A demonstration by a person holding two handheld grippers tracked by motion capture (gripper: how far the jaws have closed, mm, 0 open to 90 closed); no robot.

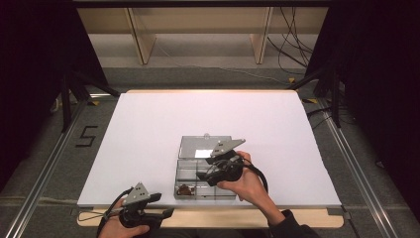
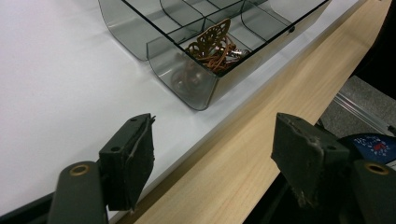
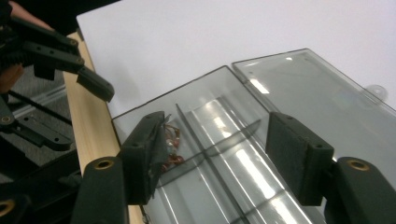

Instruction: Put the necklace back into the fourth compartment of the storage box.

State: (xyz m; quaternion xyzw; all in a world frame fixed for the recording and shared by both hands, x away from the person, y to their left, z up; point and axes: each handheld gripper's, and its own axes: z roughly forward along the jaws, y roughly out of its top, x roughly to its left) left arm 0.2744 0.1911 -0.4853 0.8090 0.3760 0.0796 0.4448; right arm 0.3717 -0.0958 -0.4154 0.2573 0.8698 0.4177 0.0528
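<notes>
Your right tongs hang above the smoked-plastic compartment box, jaws spread and grasping nothing; the copper-coloured filigree jewellery lies in the near corner compartment, the one closest to the bench's front edge and to your left side, apart from both pads. Judged from this, the piece has been deposited there and the tongs stand clear of the dividers. The box lid lies folded fully back, flat on the white bench, which leaves every compartment open from above (its hanging tab points away from you). Your left tongs rest released and empty at the bench's front edge, beside the box corner, out of the working arm's path. Legible writing: a "5" marked on the floor left of the bench; a blue round label near the left jaw bears red print too small to read.
</notes>
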